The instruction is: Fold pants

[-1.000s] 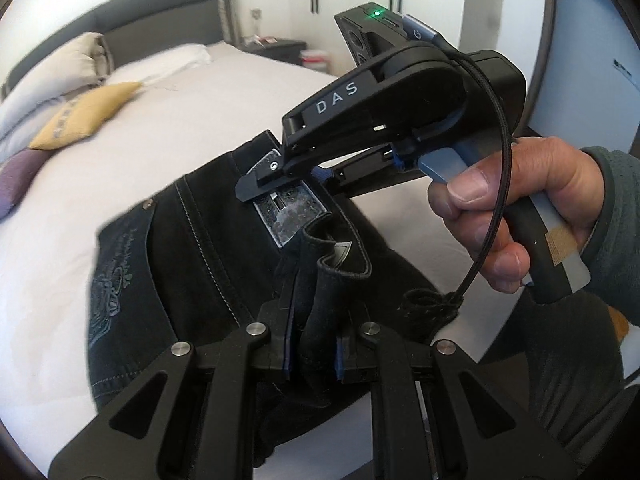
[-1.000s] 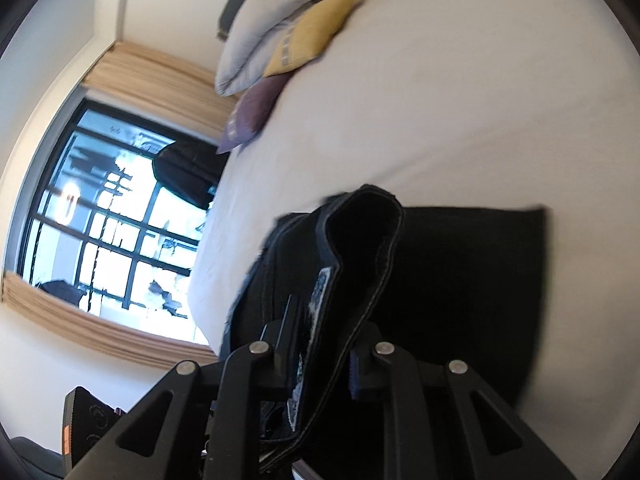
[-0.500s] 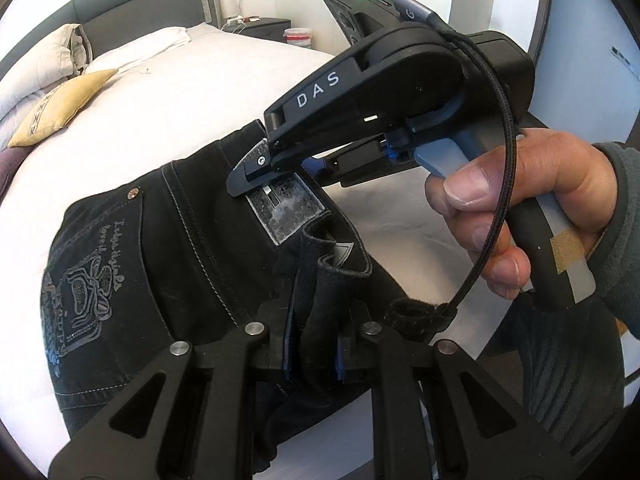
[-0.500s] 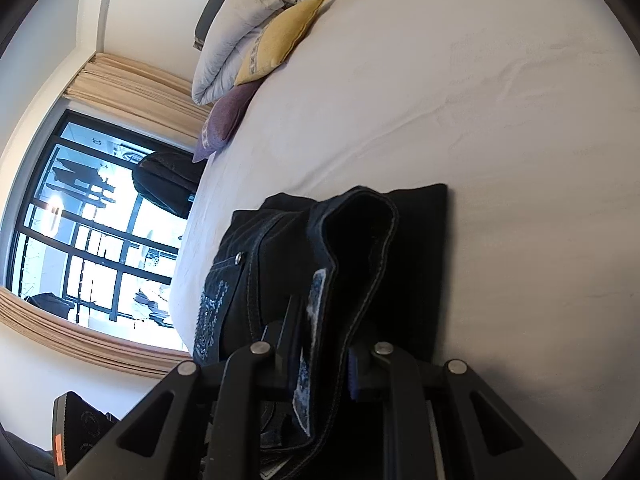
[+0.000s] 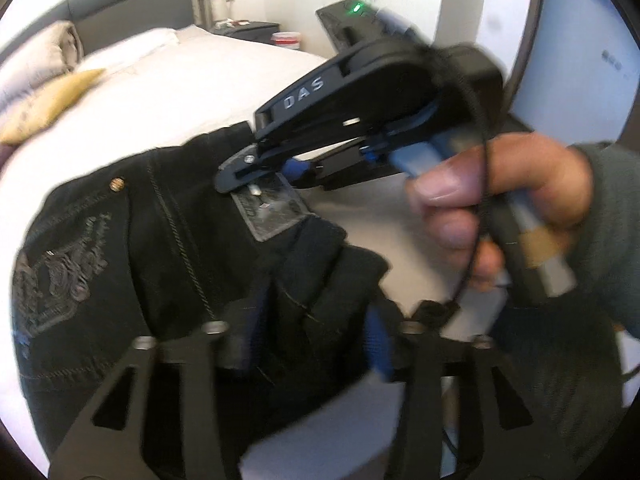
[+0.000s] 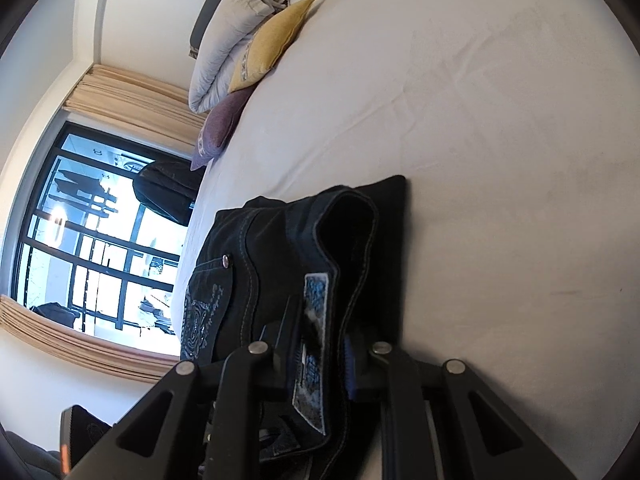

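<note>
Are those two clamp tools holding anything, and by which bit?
The right gripper pinches the black pants at the waistband by the patch. The left gripper's jaws have spread; its hold cannot be told.

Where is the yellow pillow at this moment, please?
The yellow pillow lies near the head of the white bed, between the grey-white pillows and a purple cushion; in the left wrist view it appears far left.

Left tool [image 5: 312,336] stands parted around dark cloth, while right tool [image 6: 320,344] is clamped tight, hand [image 5: 500,216] squeezing its trigger.
</note>
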The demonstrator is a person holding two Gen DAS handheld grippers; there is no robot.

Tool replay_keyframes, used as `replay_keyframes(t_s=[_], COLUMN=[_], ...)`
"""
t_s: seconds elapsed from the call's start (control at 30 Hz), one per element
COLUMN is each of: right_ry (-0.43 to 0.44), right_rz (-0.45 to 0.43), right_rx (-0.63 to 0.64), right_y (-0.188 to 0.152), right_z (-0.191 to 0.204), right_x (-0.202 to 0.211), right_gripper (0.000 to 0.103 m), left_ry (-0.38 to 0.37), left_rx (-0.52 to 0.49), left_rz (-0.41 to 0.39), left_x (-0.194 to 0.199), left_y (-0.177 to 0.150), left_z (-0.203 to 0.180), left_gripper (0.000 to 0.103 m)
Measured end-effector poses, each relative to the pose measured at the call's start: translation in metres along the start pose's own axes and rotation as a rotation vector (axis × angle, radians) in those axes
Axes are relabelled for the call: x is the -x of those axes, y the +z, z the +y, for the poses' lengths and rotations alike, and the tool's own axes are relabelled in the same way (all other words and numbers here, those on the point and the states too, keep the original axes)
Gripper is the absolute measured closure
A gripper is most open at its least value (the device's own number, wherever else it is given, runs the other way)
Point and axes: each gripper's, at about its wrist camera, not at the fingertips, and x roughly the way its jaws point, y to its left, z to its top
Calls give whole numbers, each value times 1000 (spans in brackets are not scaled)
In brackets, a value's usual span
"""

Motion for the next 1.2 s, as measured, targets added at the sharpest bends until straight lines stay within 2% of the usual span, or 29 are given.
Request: replay_keyframes(t_s=[0.07, 0.13, 0.23, 0.27, 0.33, 0.4, 0.43, 0.53, 0.57, 0.63, 0.67, 0.73, 0.77, 0.8, 0.83, 0.87, 0.93, 1.0, 1.03, 1.07, 1.2], right_ry=[4, 8, 19, 17, -30, -81, -89, 53, 137, 250, 288, 288, 231, 172, 152, 158, 160, 102, 90, 96, 167], right_rz=[-1, 1, 10, 10, -14, -46, -67, -116, -120, -89, -62, -6, 32, 50, 36, 15, -2, -19, -29, -53, -102], right_rx=[-2, -1, -19, -22, -11, -10, -18, -36, -26, -6, -3, -39, -65, -86, -108, -132, -196, -156, -136, -123, -63], right_y=[1, 1, 1, 2, 2, 2, 1, -6, -11, -22, -31, -46, -55, -61, -67, -69, -67, -59, -53, -43, -8], right_z=[-2, -4, -7, -8, -4, 0, 2, 21, 33, 48, 54, 49, 39, 29, 14, 4, -13, -5, 1, 8, 40], right_x=[1, 2, 6, 9, 22, 38, 46, 65, 64, 53, 42, 19, 4, -5, -7, -4, 8, 23, 28, 36, 35], right_gripper=[85, 85, 77, 71, 68, 56, 55, 55, 55, 53, 51, 47, 48, 53, 75, 87, 92, 88, 76, 59, 51], left_ry=[-12, -37, -38, -37, -29, -17, -21, -67, -103, -113, -112, -78, -54, -15, 8, 32, 45, 48, 50, 55, 66], left_rx=[20, 36, 64, 82, 108, 147, 167, 217, 245, 311, 328, 338, 331, 305, 288, 278, 291, 312, 322, 325, 332], left_rz=[-25, -53, -92, -108, -145, -171, -177, -178, -164, -107, -66, -11, 2, 3, 6, 10, 15, 24, 26, 30, 38], left_x=[16, 37, 67, 78, 97, 111, 114, 112, 105, 84, 72, 53, 49, 49, 48, 49, 50, 53, 54, 55, 56], left_y=[-2, -6, -12, -12, -10, -5, -1, 0, 1, -5, -8, -22, -27, -31, -33, -33, -32, -30, -30, -30, -34], left_z=[1, 5, 19, 28, 52, 85, 100, 134, 147, 168, 174, 176, 174, 170, 166, 164, 163, 164, 163, 162, 158], left_gripper=[42, 42, 42, 42, 42, 41, 41, 41, 41, 41, 41, 42, 42, 42, 42, 42, 42, 41, 41, 41, 41])
